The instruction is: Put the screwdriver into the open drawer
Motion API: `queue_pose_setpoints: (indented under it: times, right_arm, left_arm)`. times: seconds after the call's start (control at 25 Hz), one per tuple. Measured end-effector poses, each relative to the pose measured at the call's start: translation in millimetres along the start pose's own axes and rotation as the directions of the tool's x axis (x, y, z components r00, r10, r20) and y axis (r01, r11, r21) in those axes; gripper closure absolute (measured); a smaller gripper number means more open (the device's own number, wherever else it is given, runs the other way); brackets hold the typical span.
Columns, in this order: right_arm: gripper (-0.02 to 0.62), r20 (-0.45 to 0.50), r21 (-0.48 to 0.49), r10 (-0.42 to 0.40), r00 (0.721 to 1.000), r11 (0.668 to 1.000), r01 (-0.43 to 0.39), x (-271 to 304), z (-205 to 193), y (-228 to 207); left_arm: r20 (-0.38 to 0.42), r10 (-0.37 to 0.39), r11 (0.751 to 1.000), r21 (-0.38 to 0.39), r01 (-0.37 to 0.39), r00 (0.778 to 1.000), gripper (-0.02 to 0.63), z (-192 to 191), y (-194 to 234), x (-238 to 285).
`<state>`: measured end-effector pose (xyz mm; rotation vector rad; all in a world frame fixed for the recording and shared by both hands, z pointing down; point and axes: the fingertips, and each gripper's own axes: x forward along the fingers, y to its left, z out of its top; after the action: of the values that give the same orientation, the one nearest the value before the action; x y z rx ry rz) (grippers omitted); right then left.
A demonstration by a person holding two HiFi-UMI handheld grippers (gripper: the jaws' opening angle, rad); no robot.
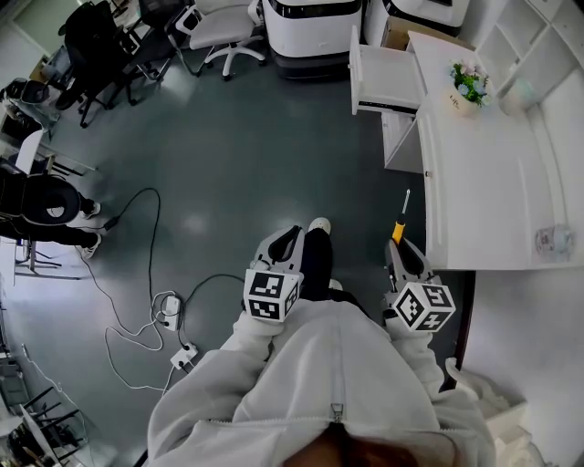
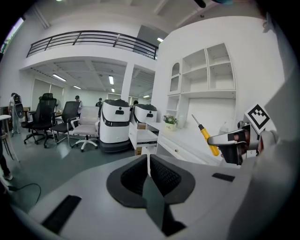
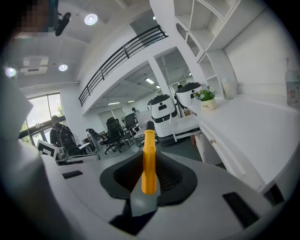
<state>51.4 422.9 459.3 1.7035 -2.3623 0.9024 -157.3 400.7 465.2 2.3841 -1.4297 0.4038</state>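
In the head view my right gripper (image 1: 397, 246) is shut on the yellow handle of the screwdriver (image 1: 400, 226). Its metal shaft points away from me, along the near edge of the white counter (image 1: 493, 182). In the right gripper view the handle (image 3: 149, 161) stands upright between the pads. The open drawer (image 1: 388, 80) juts out from the counter's far end, well beyond the screwdriver, and it also shows in the right gripper view (image 3: 186, 125). My left gripper (image 1: 292, 233) hangs over the floor, shut and holding nothing. The left gripper view shows the screwdriver (image 2: 209, 140) off to its right.
A small flower pot (image 1: 469, 87) stands on the counter near the drawer, and a clear bottle (image 1: 550, 239) sits at its near right. Two white wheeled machines (image 1: 315, 27) and office chairs (image 1: 224, 32) stand beyond. Cables and a power strip (image 1: 169, 315) lie on the floor at my left.
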Motion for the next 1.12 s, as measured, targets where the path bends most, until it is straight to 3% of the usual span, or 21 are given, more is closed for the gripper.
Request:
queue_pose_setpoints:
  times: [0.36, 1.12]
  right_arm:
    - [0.497, 0.0, 0.005, -0.02, 1.0, 1.0, 0.02, 21.0, 15.9, -13.7]
    - [0.497, -0.009, 0.013, -0.024, 1.0, 1.0, 0.024, 118.7, 95.1, -52.9]
  left_arm:
    - [0.001, -0.031, 0.999, 0.01, 0.031, 1.0, 0.575, 17.4, 3.7, 35.8]
    - [0.001, -0.034, 0.999, 0.025, 0.034, 0.999, 0.575, 85.5, 42.4, 144.7]
